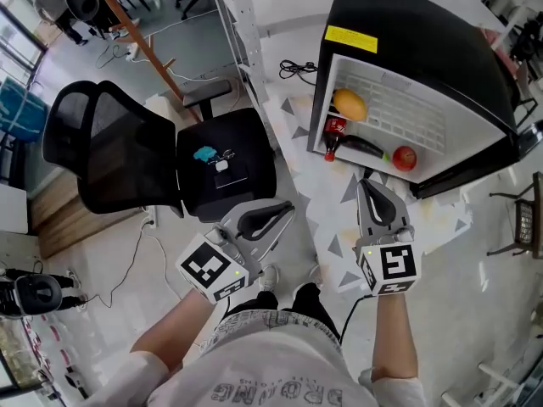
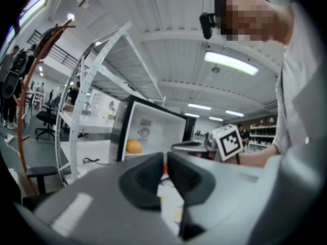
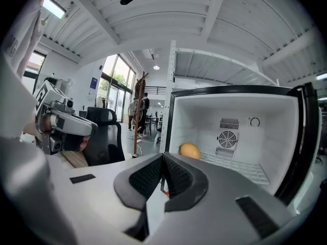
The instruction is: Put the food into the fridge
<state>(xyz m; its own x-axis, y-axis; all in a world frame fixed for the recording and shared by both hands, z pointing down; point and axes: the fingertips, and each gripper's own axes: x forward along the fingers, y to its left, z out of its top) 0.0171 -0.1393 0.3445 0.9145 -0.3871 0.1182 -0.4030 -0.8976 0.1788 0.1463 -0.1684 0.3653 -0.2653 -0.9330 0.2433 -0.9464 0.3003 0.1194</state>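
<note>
**Plainly, both claws clenched and empty before the open fridge**

The right claw point(image 3: 163, 160) has its jaws pressed together with nothing between them, pointing into the open fridge point(image 1: 424, 41) from just outside. The left claw point(image 2: 165, 160) is clenched as well and empty, held beside the right one and a little further from the fridge.

The food lies inside on the fridge's white wire shelf: an orange fruit point(image 1: 350, 105) at the back, a cola bottle point(image 1: 334, 134) lying near the front edge, a dark long vegetable point(image 1: 363, 147) beside it, and a red round fruit point(image 1: 405, 157) further along.

In both gripper views the claw's own body covers most of the shelf, so only the orange fruit and a sliver of red show. What the dark vegetable is cannot be told. A small teal thing point(image 1: 205, 153) on the seat of the black office chair point(image 1: 127, 155) is too small to identify.
</note>
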